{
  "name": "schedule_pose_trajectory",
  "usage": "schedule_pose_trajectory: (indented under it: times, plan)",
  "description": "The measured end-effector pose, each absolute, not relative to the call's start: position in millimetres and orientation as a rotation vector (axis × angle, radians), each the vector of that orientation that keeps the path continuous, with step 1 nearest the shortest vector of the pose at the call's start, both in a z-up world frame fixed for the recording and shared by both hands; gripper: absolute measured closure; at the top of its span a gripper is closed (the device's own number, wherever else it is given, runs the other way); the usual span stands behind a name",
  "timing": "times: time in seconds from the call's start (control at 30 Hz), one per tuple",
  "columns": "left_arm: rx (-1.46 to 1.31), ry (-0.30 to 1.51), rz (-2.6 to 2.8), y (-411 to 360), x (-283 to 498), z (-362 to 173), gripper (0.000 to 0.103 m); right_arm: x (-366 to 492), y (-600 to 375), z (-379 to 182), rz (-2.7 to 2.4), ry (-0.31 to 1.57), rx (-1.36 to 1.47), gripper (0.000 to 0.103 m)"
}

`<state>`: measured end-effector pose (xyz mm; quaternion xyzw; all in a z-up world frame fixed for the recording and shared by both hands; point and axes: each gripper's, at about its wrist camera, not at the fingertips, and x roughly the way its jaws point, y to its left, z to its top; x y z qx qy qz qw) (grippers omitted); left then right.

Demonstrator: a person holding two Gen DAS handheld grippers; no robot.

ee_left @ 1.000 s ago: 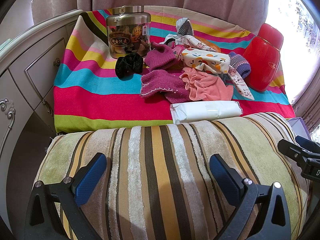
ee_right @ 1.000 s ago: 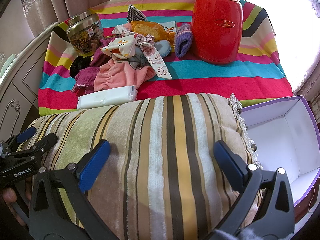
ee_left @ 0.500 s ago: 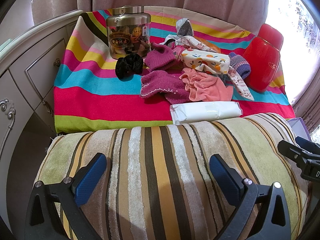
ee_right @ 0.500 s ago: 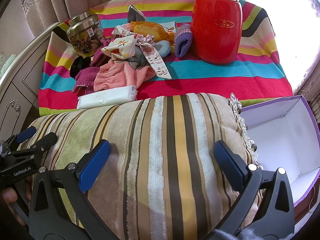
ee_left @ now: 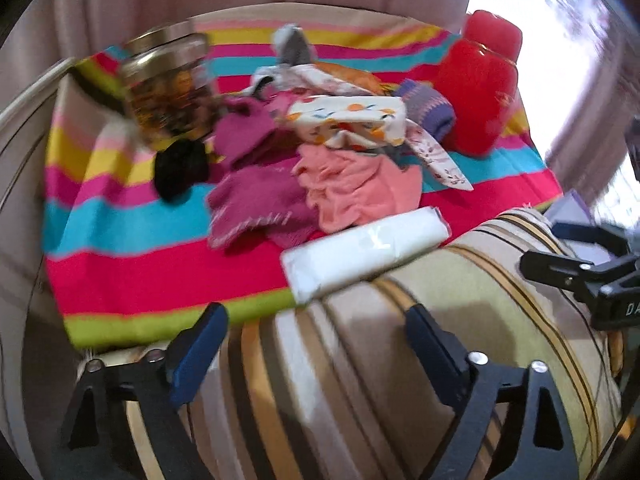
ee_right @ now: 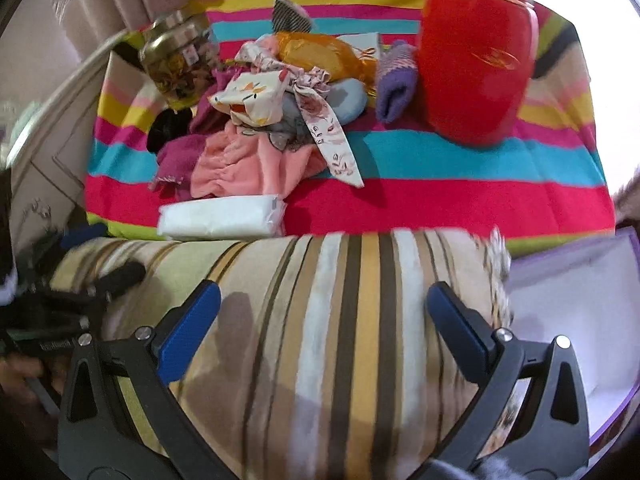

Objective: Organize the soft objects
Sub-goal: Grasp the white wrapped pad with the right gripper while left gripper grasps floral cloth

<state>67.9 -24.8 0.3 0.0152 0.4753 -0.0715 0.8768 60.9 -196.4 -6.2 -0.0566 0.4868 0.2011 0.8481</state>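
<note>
A striped velvet pillow point(ee_left: 340, 400) point(ee_right: 340, 300) lies in front of the table, under both grippers. My left gripper point(ee_left: 316, 344) straddles its left end; the jaws are closing, with pillow fabric between them, and no firm pinch shows. My right gripper point(ee_right: 322, 320) stands open over the pillow's right half. On the striped tablecloth point(ee_left: 120, 276) lies a pile of soft things: a pink cloth point(ee_left: 356, 188) point(ee_right: 236, 168), a magenta knit point(ee_left: 256, 200), a printed cloth point(ee_left: 352, 120), a purple sock point(ee_left: 428, 108) point(ee_right: 394, 80), a black scrunchie point(ee_left: 180, 168) and a white tissue pack point(ee_left: 364, 248) point(ee_right: 220, 220).
A red jar point(ee_left: 476, 96) point(ee_right: 476, 60) stands at the table's right. A glass jar point(ee_left: 168, 88) point(ee_right: 176, 64) stands at the back left. A white box with a purple rim point(ee_right: 580, 300) sits open right of the pillow. A white cabinet point(ee_right: 44, 168) is at the left.
The left gripper has rolled and slid toward the pillow's left end, and its jaws have narrowed. The right gripper has moved forward over the pillow. The left view is now blurred.
</note>
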Motion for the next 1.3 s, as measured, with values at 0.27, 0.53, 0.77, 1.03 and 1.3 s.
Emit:
schedule_pose_trajectory:
  times: [0.27,0.53,0.77,1.03,1.3]
  plan:
    - [0.132,1.069,-0.255,-35,112,-12,0.023,90,-181,-13,0.476,1.080,-0.160,0.000]
    - [-0.165,1.031,-0.165,26,102,-6,0.023,96,-113,-15,0.740,1.005,-0.540,0.012]
    - [-0.331,0.991,-0.104,66,89,-8,0.023,106,-65,-36,0.966,1.068,-0.806,0.041]
    - [-0.334,1.002,-0.115,62,96,-13,0.023,118,-36,-55,1.066,1.157,-0.904,0.041]
    - [-0.355,0.965,-0.098,65,95,-5,0.023,114,-56,-47,1.072,1.108,-0.757,0.050]
